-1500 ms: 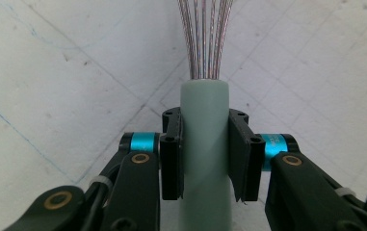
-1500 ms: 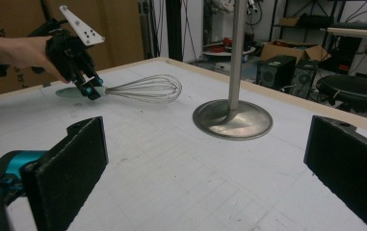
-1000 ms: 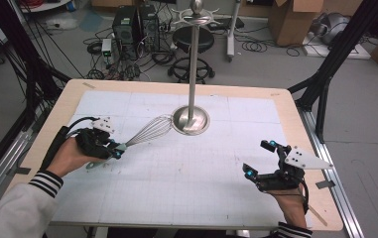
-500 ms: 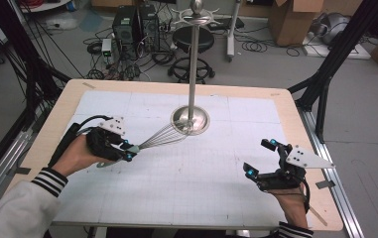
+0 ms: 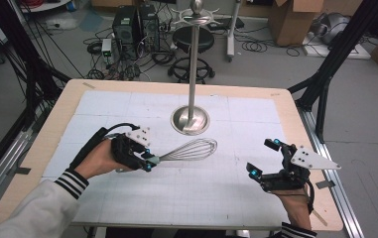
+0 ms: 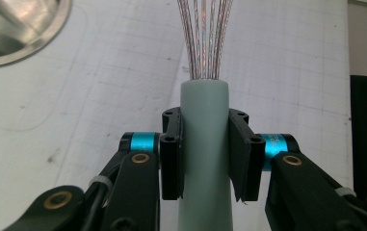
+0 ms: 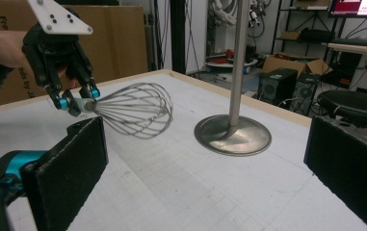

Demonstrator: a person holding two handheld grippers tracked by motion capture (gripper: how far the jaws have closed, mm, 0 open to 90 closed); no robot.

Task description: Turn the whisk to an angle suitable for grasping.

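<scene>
Clamped in the left gripper (image 5: 148, 162) is a whisk (image 5: 189, 149), held by its pale green handle (image 6: 204, 144) between the two black pads, as is seen close up in the left gripper view. The whisk is held roughly level above the white gridded table (image 5: 127, 198), with its wire balloon pointing toward the centre, just in front of the round steel base (image 5: 190, 121) of an upright hanging stand (image 5: 194, 64). The right gripper (image 5: 265, 158) is held low at the table's right side, jaws spread wide and nothing between them.

Judged from this pose, the main risk is a collision: if the whisk is swung toward the stand, its wires could be knocked against the pole or base, and the handle could be twisted in the pads, since it is round and smooth and gripped near one end only.

The lower end of the handle is cut off in the left gripper view, so no hanging loop can be made out. The hooks at the stand's top are small and partly cropped in the high view.
</scene>
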